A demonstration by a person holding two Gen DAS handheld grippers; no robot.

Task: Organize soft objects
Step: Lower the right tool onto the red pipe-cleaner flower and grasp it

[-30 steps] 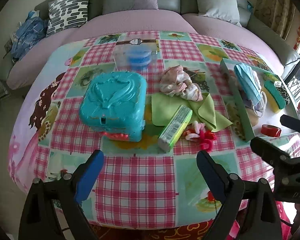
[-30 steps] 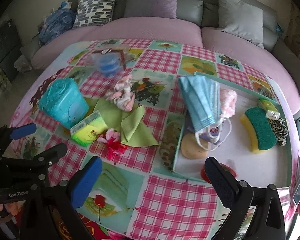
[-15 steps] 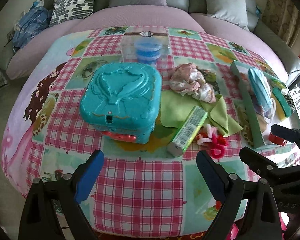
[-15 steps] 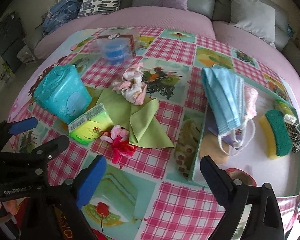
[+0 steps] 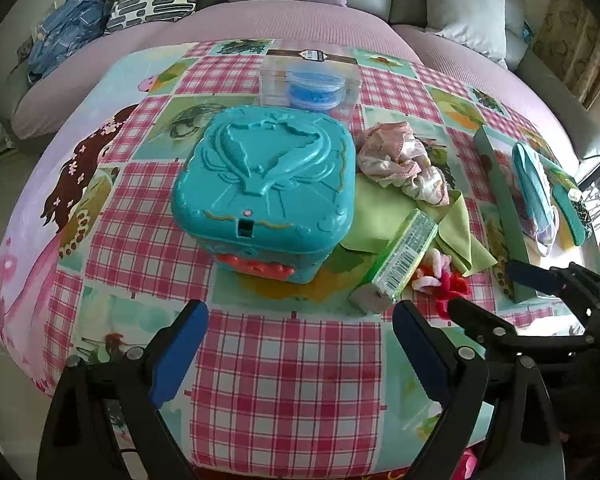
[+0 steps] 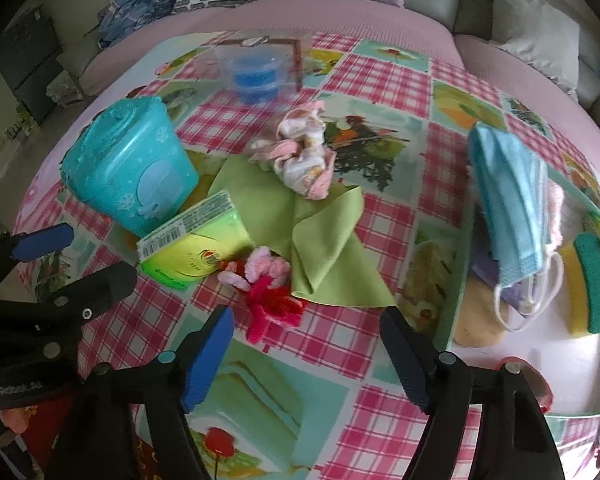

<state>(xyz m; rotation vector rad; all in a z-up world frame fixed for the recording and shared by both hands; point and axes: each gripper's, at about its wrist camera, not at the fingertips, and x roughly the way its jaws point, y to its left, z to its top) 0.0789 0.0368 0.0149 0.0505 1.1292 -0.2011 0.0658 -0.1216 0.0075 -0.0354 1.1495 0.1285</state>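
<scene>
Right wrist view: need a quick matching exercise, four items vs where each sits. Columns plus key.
Items:
1. blue face mask
2. green cloth
3. red and pink fuzzy piece
4. blue round tub

Places:
A. inside the clear box at the far side of the table
B. just ahead of the right gripper, beside the cloth's near corner
C. in the tray on the right, next to the sponge
D. spread flat mid-table under the crumpled pink fabric

Pairs: 1-C, 2-D, 3-B, 4-A
</scene>
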